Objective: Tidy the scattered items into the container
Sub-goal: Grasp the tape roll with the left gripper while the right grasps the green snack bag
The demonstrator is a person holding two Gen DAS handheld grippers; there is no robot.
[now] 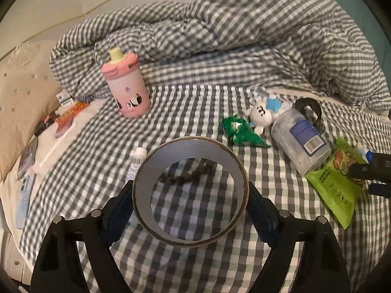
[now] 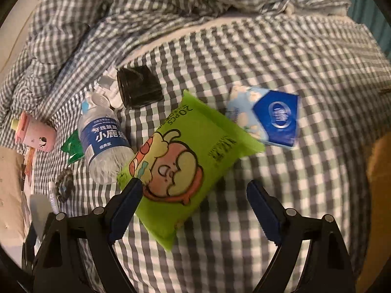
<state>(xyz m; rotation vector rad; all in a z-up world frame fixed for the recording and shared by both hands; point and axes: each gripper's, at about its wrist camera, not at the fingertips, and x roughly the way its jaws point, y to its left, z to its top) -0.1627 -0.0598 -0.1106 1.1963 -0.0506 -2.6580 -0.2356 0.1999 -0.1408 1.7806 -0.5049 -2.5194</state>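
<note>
My left gripper (image 1: 190, 195) is shut on a roll of tape (image 1: 189, 151) and holds it above the checked bed sheet (image 1: 171, 112). My right gripper (image 2: 195, 195) is open and empty, low over a green wipes packet (image 2: 195, 151), which lies between its fingers; the packet also shows in the left wrist view (image 1: 334, 183). A blue tissue pack (image 2: 271, 116) lies just beyond. A clear floss-pick bottle (image 2: 105, 136) lies on its side to the left, also in the left wrist view (image 1: 298, 139). No container is in view.
A pink cup (image 1: 127, 85) stands upright at the back. A white plush toy (image 1: 260, 114), a green wrapper (image 1: 242, 131), a black tape roll (image 2: 139, 86), a dark hair tie (image 1: 188, 174) and a small white tube (image 1: 135, 163) lie around. The bunched duvet (image 1: 220, 36) lies behind.
</note>
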